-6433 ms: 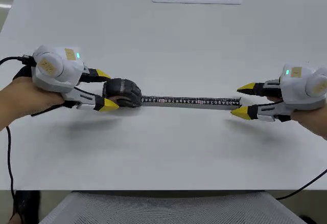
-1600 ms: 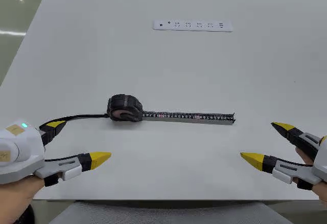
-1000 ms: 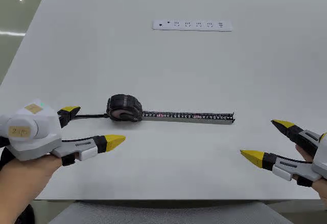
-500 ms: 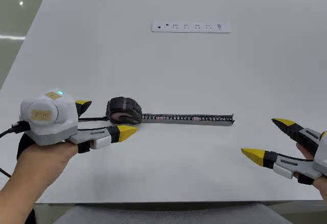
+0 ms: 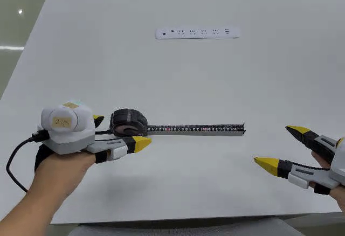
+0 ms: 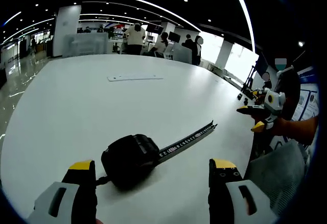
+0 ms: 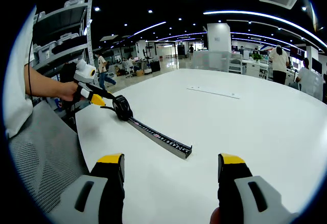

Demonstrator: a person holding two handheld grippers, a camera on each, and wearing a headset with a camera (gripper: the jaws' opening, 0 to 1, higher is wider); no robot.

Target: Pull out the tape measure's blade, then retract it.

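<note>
A black tape measure (image 5: 129, 122) lies on the white table (image 5: 178, 74), its blade (image 5: 197, 130) drawn out flat to the right. My left gripper (image 5: 121, 132) is open, its yellow tips either side of the case's left end without touching it. In the left gripper view the case (image 6: 129, 159) sits between the jaws and the blade (image 6: 187, 140) runs off to the right. My right gripper (image 5: 284, 147) is open near the table's front right, well short of the blade's end (image 7: 187, 151). In the right gripper view the case (image 7: 122, 107) lies far left.
A white power strip (image 5: 197, 33) lies at the back of the table. A black cable (image 5: 16, 158) trails from my left gripper over the table's front left. A mesh chair (image 7: 46, 168) stands at the near edge. People stand in the room beyond (image 6: 136, 35).
My left gripper has moved forward and right from the front left edge until its tips flank the case. The right gripper has stayed put. The blade remains extended.
</note>
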